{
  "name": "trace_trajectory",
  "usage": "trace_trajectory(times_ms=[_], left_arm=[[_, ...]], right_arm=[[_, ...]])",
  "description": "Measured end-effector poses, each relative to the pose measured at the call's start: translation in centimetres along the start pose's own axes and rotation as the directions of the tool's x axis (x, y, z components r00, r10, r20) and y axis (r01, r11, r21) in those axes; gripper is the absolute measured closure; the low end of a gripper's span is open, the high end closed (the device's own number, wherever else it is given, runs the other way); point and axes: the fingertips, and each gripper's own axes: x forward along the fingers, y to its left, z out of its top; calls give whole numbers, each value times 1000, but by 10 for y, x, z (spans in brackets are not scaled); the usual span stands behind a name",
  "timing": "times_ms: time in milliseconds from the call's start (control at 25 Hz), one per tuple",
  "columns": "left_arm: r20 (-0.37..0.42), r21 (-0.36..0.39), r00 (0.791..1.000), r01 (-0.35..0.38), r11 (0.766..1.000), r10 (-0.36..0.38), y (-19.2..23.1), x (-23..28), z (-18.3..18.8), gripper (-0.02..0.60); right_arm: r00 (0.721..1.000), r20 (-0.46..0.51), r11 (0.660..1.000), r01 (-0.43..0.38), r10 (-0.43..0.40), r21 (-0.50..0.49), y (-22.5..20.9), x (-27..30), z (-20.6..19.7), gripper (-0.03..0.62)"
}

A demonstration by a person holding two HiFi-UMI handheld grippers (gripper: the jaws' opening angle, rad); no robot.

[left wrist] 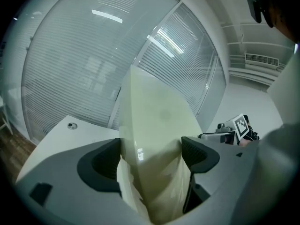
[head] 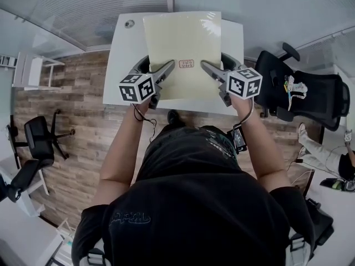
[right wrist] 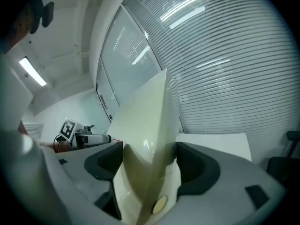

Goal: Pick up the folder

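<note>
Head view: the pale yellow folder was held over the white tabletop, gripped at its near edge from both sides (a small red-outlined label sat between the two grips, its print too small to read).
Left claw: closed on the folder's near-left part. In the left gripper view both jaws pressed against the sheet, which rose between them towards the window blinds.
Right claw: clamped on the folder's near-right part. The right gripper view showed the sheet pinched between its jaws the same way.
Surroundings: a black office chair stood to the right of the tabletop, and another chair stood on the wooden floor to the left.
</note>
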Motion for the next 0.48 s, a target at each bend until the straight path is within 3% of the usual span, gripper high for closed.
trace_trajectory(times_ms=[480], left_arm=[[-6, -33, 1000, -20, 999, 19, -82, -19, -59, 161]], right_arm=[[1000, -13, 1000, -12, 12, 27, -1, -88, -50, 233]])
